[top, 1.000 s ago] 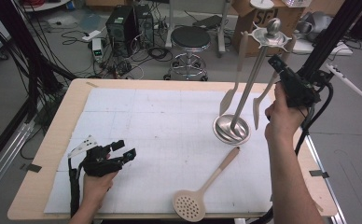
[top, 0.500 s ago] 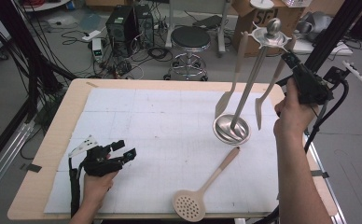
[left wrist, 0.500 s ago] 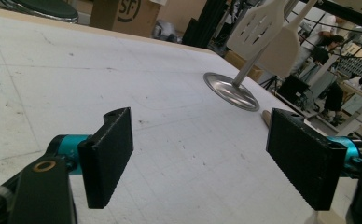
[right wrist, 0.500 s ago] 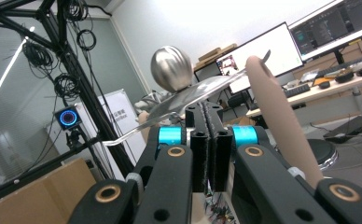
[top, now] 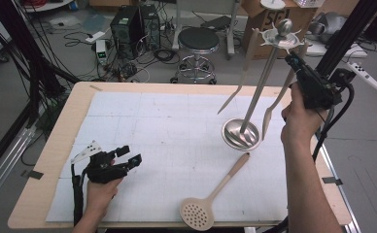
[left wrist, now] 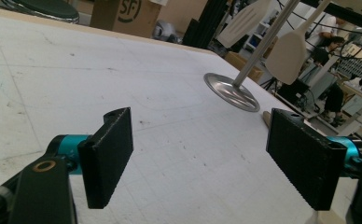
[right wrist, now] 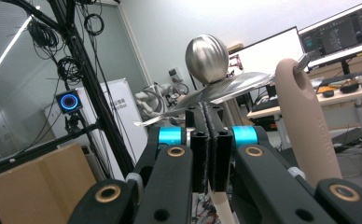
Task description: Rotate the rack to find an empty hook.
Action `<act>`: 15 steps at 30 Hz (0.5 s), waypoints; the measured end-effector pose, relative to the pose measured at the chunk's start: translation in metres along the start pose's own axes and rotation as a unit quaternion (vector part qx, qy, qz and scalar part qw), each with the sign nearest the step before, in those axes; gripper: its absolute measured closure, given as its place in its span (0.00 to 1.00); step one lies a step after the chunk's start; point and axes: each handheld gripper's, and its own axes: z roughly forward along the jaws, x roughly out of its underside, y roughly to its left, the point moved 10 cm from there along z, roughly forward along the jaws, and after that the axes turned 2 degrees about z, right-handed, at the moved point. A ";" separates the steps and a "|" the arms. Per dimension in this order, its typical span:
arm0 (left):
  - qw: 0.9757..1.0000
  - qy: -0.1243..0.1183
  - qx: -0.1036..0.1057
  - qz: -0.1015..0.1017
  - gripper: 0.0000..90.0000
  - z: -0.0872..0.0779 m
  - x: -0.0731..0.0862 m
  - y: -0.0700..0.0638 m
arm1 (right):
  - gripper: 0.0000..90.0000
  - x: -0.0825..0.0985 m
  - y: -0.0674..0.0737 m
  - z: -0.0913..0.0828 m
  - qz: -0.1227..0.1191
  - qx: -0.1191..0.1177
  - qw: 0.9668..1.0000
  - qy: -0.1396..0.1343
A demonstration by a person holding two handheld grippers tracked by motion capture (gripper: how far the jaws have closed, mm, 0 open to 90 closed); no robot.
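A steel utensil stand rises from a round base at the table's right. Two beige utensils hang from its top hooks: a spatula on the left and a forked turner on the right. My right gripper is held high beside the stand's top, jaws pressed shut with nothing seen between them. In the right gripper view the steel ball and the turner's handle on its hook are close ahead. My left gripper rests open on the mat at the lower left. A beige slotted spoon lies near the front edge.
A white mat covers the wooden table. In the left gripper view the stand's base lies ahead between the open pads. A stool, a computer tower and cables stand beyond the far edge.
My right gripper has drawn up and to the right, a little away from the hanging turner. The left gripper and the spoon have stayed put.
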 end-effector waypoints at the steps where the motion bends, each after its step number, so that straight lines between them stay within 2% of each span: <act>1: 1.000 0.000 0.000 0.000 0.26 0.000 0.000 0.000 | 1.00 0.001 0.000 0.000 -0.001 0.000 1.000 0.002; 15: 1.000 -0.006 -0.001 -0.004 0.26 -0.002 -0.002 0.002 | 1.00 0.008 0.015 0.011 -0.016 -0.013 1.000 0.018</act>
